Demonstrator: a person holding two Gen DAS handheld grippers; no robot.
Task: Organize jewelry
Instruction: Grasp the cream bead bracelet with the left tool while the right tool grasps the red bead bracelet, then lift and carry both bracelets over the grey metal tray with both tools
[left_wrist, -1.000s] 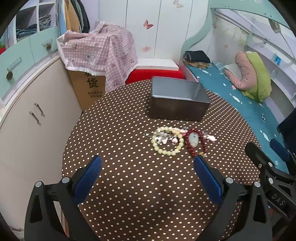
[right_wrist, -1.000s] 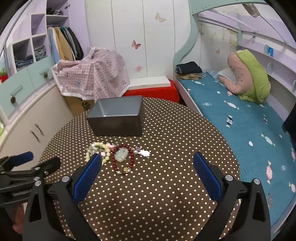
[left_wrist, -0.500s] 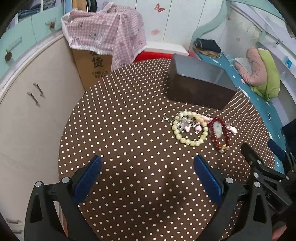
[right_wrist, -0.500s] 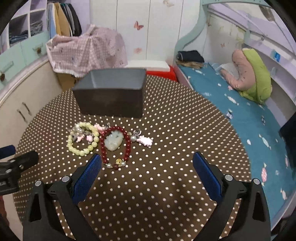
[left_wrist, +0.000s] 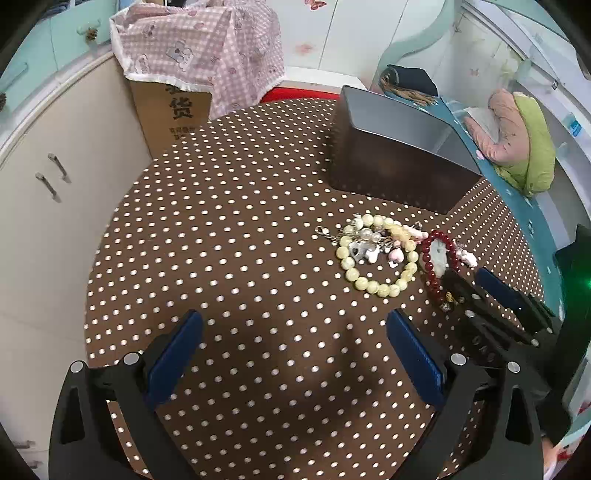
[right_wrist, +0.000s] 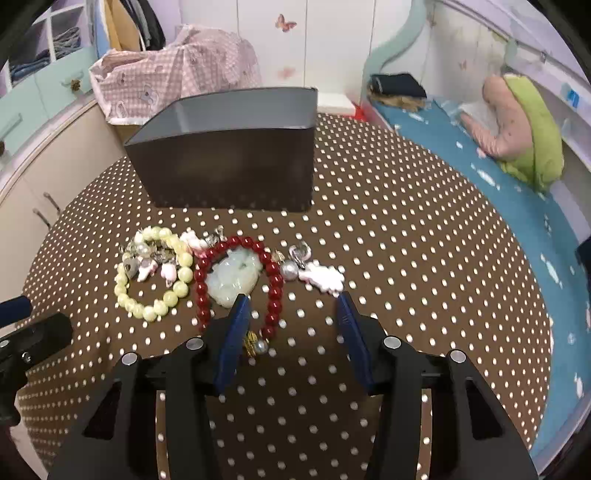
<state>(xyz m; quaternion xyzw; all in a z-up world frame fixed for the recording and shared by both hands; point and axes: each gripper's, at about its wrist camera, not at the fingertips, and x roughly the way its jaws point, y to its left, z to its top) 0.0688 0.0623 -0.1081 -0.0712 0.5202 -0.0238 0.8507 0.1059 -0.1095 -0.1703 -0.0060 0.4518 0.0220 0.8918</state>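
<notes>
Moved in closer to the jewelry than 0.5 s ago, right tongs (right_wrist: 291, 301) now low over the red bead bracelet (right_wrist: 236, 280), half closed where wide before; 1 blue finger (right_wrist: 236, 317) set inside the red ring, other finger (right_wrist: 345, 317) just outside, beside the pink charm (right_wrist: 321, 277); nothing pinched, a gap between the fingers; cannot tell if touching the beads.

Left tongs (left_wrist: 295, 332) spread wide, holding nothing, hanging over bare brown dotted table (left_wrist: 221, 221), a bit nearer to the yellow bead bracelet (left_wrist: 378, 254) than before; box and jewelry lying just where they were.

Black Chinese writing on the cardboard box (left_wrist: 170, 110) under the pink checked cloth (left_wrist: 199, 48), big sign reads "货"; smaller signs too tiny to read.

Red bead bracelet lying flat on the table, in front of the dark gray box (right_wrist: 229, 147), long way running from the box toward the right tongs, gold and silver beads at the near end; pale green stone (right_wrist: 232, 277) inside the ring; yellow bead bracelet flat just to its left, nearly round, touching it, small charms (right_wrist: 147, 266) bunched inside; dark gray box open on top, long side facing the right tongs.
</notes>
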